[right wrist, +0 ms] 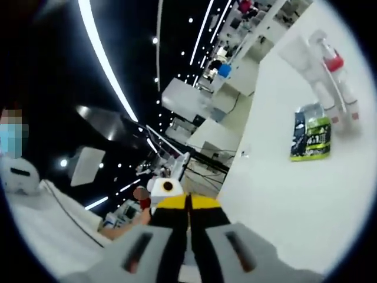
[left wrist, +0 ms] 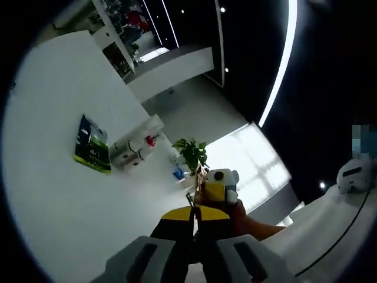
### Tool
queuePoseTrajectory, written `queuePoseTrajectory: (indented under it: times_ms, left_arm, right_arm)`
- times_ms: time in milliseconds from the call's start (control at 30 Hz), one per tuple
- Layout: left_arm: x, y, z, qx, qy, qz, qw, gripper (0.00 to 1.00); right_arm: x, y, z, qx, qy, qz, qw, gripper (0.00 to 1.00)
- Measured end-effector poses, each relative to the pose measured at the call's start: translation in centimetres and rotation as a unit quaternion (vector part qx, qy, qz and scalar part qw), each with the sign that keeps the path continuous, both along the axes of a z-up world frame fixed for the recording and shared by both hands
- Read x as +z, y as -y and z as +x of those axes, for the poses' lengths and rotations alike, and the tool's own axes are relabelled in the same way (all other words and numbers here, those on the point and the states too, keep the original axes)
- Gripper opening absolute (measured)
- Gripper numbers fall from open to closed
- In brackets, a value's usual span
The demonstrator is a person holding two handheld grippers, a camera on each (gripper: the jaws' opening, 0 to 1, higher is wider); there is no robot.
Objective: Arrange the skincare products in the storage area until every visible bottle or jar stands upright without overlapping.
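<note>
- In the left gripper view the left gripper (left wrist: 194,227) rises from the bottom edge with its yellow-and-black fingers (left wrist: 177,227) pressed together and nothing between them.
- Just past its tips the other gripper faces it, a person's hand (left wrist: 244,221) gripping it.
- On the white desk (left wrist: 59,177), well apart from the gripper, lies a flat green and dark sachet (left wrist: 92,144).
- Just beside the sachet lie white tubes (left wrist: 136,147), one with a red cap, all on their sides.
- A green plant (left wrist: 191,152) stands beyond the tubes.
- In the right gripper view the right gripper (right wrist: 188,227) also has its fingers (right wrist: 207,227) shut together, empty.
- There the sachet (right wrist: 310,138) lies on the desk (right wrist: 283,200), the tubes (right wrist: 330,82) lying just beyond it.
</note>
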State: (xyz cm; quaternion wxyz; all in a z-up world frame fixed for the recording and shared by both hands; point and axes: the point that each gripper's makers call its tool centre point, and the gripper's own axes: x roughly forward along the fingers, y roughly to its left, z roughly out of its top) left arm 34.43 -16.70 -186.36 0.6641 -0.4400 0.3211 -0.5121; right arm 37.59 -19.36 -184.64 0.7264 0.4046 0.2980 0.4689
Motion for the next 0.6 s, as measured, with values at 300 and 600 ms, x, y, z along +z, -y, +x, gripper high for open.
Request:
queuePoseTrajectory:
  times_ms: [300,600]
  left_arm:
    - [0.1,-0.7,0.6,0.023,-0.022,-0.022,0.9993,0.0]
    - [-0.1,-1.8,2.8,0.059,-0.035,-0.028,0.9972,0.0]
  right_arm:
    - [0.0,-0.8,0.1,0.005,0.007,-0.011,0.9999,0.02]
    - [-1.2,-0.8,-0.2,0.002,0.025,-0.053,0.9983,0.22]
